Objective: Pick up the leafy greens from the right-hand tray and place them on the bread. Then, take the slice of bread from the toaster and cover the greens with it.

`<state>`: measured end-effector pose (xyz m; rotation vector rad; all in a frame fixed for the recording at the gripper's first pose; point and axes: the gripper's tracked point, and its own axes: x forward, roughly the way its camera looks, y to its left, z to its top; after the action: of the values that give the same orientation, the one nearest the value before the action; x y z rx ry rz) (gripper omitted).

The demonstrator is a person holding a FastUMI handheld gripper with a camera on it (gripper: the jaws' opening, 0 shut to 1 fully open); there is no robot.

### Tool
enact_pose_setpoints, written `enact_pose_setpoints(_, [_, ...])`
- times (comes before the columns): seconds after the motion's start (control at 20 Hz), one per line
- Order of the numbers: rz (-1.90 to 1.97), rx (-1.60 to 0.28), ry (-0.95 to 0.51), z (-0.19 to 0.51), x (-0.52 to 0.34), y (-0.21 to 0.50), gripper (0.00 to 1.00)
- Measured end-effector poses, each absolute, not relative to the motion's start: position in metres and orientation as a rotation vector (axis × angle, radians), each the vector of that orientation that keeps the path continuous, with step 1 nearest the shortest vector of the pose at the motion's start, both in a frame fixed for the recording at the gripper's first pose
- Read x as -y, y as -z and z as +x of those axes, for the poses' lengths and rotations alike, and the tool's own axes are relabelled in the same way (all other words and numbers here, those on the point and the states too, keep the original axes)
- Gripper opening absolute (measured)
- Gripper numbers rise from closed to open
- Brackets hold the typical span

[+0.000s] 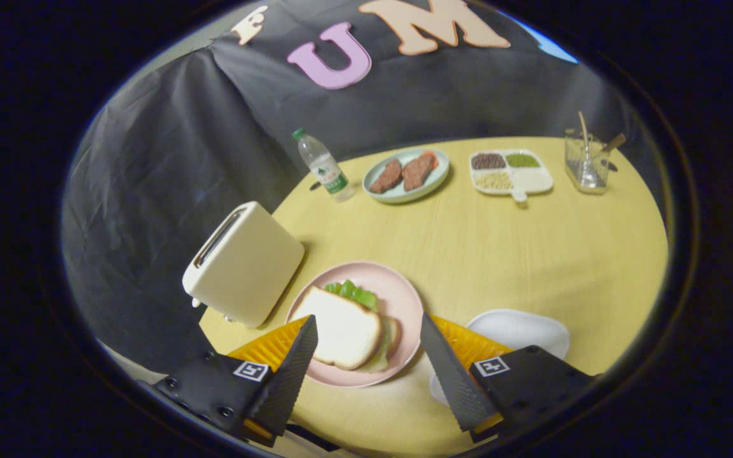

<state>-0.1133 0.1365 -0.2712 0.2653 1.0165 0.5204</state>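
Round yellow wooden table (506, 254), black cloth wall behind it. Gripper (369, 334) sits low over the near edge, fingers spread wide, nothing between the pads; both fingertips (308, 331) flank the pink plate (404, 299).

On the pink plate: a slice of bread (344, 327) lies on top, leafy greens (356, 294) poking out from under its far edge, and a second slice (393, 334) showing beneath at the right side (stack looks complete, greens sandwiched). The top slice lies between the fingertips and just ahead of them, not touched by either.

Cream toaster (245, 264) stands just left of the plate, slot facing up; I cannot tell what is in the slot. White tray (519, 331) right of the plate, partly behind the right finger, its visible surface bare.

Far side of the table, well apart from the gripper: water bottle (323, 166) with a green cap, pale green dish (442, 172) holding two brown meat pieces (403, 173), white divided dish (531, 181) with grains or beans in its compartments, and a clear glass holder (587, 162) with sticks in it.
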Motion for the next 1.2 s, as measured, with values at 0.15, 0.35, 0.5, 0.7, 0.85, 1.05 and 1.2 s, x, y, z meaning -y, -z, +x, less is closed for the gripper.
enact_pose_setpoints(0.15, [0.182, -0.830, -0.469, -0.092, -0.108, 0.235, 1.00])
enact_pose_setpoints(0.35, [0.104, -0.558, -0.384, -0.065, -0.079, 0.176, 1.00])
enact_pose_setpoints(0.5, [0.013, -0.360, -0.309, -0.049, -0.064, 0.127, 1.00])
enact_pose_setpoints(0.7, [-0.032, -0.243, -0.248, -0.045, -0.062, 0.088, 1.00])
enact_pose_setpoints(0.85, [0.011, -0.227, -0.224, -0.044, -0.062, 0.077, 1.00])
enact_pose_setpoints(1.05, [0.039, -0.205, -0.201, -0.040, -0.058, 0.066, 1.00])
enact_pose_setpoints(1.2, [0.043, -0.166, -0.182, -0.030, -0.056, 0.055, 1.00])
